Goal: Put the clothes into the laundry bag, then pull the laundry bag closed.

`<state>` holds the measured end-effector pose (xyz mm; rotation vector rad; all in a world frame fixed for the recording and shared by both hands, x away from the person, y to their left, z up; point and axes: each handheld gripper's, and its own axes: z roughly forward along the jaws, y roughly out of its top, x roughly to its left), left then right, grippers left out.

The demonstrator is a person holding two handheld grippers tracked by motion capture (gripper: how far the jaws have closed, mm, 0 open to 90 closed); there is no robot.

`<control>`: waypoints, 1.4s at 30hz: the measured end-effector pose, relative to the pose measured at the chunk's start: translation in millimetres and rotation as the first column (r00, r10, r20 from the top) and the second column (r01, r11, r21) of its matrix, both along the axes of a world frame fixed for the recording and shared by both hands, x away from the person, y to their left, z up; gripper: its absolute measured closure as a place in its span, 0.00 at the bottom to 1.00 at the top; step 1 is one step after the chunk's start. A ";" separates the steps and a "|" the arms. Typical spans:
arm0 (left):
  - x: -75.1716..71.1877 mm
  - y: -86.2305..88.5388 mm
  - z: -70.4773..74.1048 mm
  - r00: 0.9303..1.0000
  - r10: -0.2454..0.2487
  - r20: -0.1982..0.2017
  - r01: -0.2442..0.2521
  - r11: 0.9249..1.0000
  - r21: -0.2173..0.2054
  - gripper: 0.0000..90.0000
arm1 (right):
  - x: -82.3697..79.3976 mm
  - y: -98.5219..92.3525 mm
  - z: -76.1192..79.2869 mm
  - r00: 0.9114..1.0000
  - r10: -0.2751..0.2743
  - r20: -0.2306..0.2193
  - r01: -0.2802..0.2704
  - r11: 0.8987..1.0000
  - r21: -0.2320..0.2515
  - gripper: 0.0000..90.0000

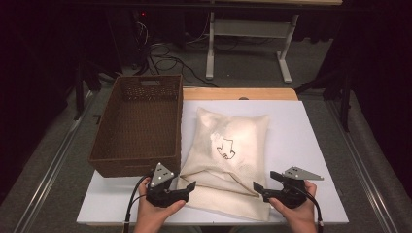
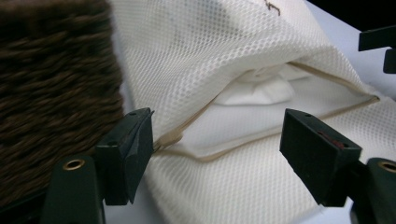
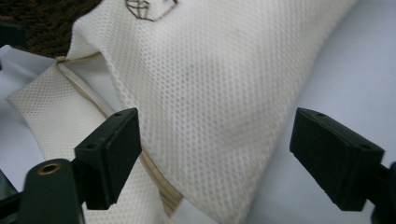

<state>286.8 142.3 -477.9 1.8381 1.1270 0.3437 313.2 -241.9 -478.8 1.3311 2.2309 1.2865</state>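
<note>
My left claw [image 1: 190,188] stands wide open with nothing held; the cream mesh laundry bag [image 1: 228,155] lies just ahead of it on the white tabletop [image 1: 311,145], its near left corner between my spread jaws but not pinched. In the left gripper view the bag's open mouth gapes ahead, with white cloth [image 2: 261,91] inside. The brown woven basket [image 1: 138,124] sits just to that claw's left. My right claw [image 1: 258,189] is open too and empty, at the bag's near right corner, mesh lying between its jaws. Both claws face each other across the bag's near edge.
</note>
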 end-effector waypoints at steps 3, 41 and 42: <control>-3.9 13.2 -6.4 1.000 0.012 -0.026 -0.012 1.000 0.013 0.30 | -3.7 -9.4 -5.0 0.998 -0.044 -0.051 0.045 0.999 0.024 0.28; -5.3 -6.4 -36.9 0.955 -0.164 -0.247 0.158 0.986 -0.043 0.93 | 28.4 -40.8 -27.3 0.975 -0.155 -0.161 0.159 0.987 0.014 0.98; -4.6 -6.6 -38.1 0.952 -0.165 -0.256 0.160 0.986 -0.042 0.88 | 29.2 -41.5 -28.7 0.975 -0.153 -0.163 0.158 0.987 0.015 0.98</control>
